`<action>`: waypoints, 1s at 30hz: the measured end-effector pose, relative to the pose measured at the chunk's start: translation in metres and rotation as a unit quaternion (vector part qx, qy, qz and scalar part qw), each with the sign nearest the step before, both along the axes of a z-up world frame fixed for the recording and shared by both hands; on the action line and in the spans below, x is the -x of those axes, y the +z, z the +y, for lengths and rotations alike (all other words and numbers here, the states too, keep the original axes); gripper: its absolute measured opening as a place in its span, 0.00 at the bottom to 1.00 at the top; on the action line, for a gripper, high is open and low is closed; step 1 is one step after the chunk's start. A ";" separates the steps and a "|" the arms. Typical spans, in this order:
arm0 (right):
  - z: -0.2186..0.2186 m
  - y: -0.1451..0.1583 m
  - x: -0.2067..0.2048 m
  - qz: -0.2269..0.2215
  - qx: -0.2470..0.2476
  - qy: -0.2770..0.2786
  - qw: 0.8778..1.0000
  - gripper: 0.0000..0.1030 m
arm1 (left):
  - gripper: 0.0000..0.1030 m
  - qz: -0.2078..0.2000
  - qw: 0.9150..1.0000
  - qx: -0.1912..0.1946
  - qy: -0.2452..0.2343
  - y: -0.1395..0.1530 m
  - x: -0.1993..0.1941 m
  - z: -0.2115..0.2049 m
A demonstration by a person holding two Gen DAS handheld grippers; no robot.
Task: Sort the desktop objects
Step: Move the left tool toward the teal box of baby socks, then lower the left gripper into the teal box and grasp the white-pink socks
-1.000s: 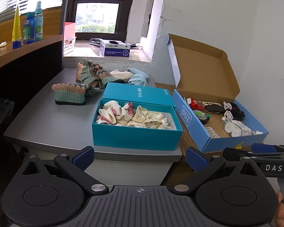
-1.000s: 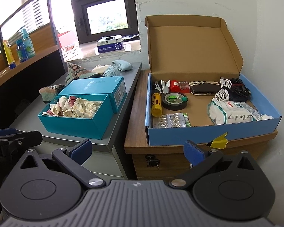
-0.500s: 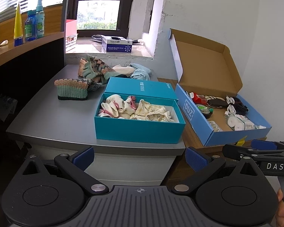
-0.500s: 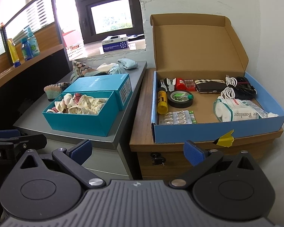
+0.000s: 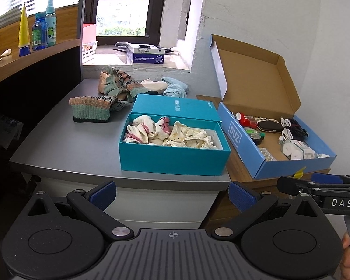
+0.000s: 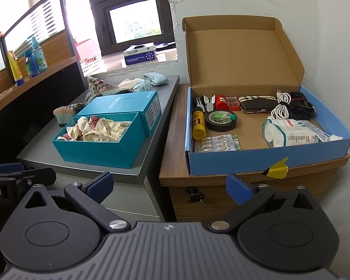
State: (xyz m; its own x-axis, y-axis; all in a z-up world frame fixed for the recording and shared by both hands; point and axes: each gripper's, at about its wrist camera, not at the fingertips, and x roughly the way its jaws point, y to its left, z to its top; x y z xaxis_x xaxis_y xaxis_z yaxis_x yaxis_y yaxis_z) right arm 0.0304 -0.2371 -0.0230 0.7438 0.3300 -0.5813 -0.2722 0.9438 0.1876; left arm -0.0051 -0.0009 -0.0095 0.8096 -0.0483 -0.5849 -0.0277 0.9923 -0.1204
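A teal box (image 5: 172, 161) full of small white and pink socks sits on the grey desk (image 5: 65, 149), its lid (image 5: 175, 107) behind it. Knitted socks (image 5: 91, 109) and pale cloths (image 5: 175, 88) lie further back. A blue cardboard box (image 6: 266, 158) with its lid up holds tape, a yellow tube, a bandage pack (image 6: 291, 133), cables and a wallet. My left gripper (image 5: 172, 193) is open and empty, below the desk's front edge. My right gripper (image 6: 169, 184) is open and empty, in front of the wooden cabinet (image 6: 221, 186).
A wooden shelf (image 5: 23, 58) at the left carries bottles and a yellow tube. A glove box (image 5: 148, 53) and a white basket (image 5: 88, 51) stand on the window sill. White walls close the right side. Each gripper shows at the edge of the other's view.
Both grippers have drawn back and risen from the desk, so the boxes look smaller and further off. Both stay open and empty. No object has moved.
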 end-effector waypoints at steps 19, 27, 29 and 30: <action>0.002 -0.004 0.002 0.003 -0.002 -0.003 1.000 1.00 | 1.00 0.005 1.000 -0.009 0.004 -0.001 -0.002 0.000; 0.004 -0.005 -0.003 0.008 -0.002 0.010 1.000 1.00 | 1.00 0.011 1.000 -0.024 0.006 0.000 -0.014 0.006; 0.005 -0.006 -0.005 0.010 -0.003 0.016 1.000 1.00 | 1.00 0.013 1.000 -0.022 -0.003 0.001 -0.019 0.009; 0.006 -0.005 -0.007 0.011 -0.003 0.019 1.000 1.00 | 1.00 0.013 1.000 -0.019 -0.010 0.002 -0.022 0.011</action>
